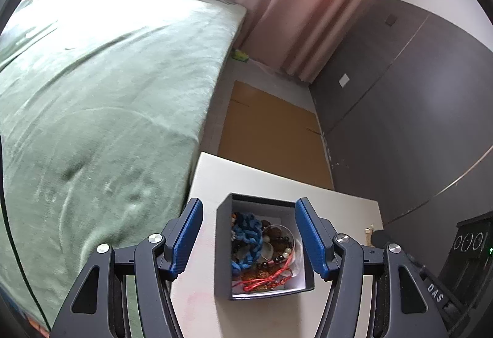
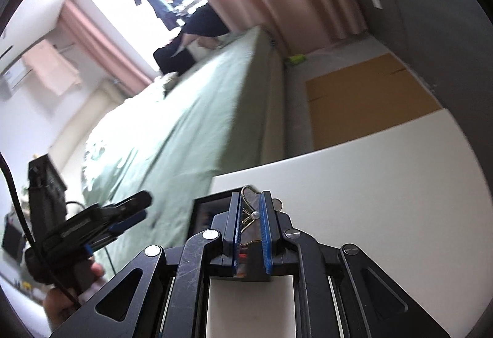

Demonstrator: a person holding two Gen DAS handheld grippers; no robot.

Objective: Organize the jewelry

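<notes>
Beside green bed (image 1: 101,85), white table (image 1: 277,184), left fingers (image 1: 188,233) apart, right fingers (image 2: 265,224) pinching earring (image 2: 251,215).

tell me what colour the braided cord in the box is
Blue, the braided cord in the box, clearest in the left wrist view.

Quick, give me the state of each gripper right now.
Left gripper: open, holding nothing, jaws apart above the jewelry box.
Right gripper: shut on a small clear packet with gold wire jewelry and a pearl inside.

black gripper (image 1: 249,238), blue pads (image 1: 311,241), silver screws (image 1: 155,238)
</notes>
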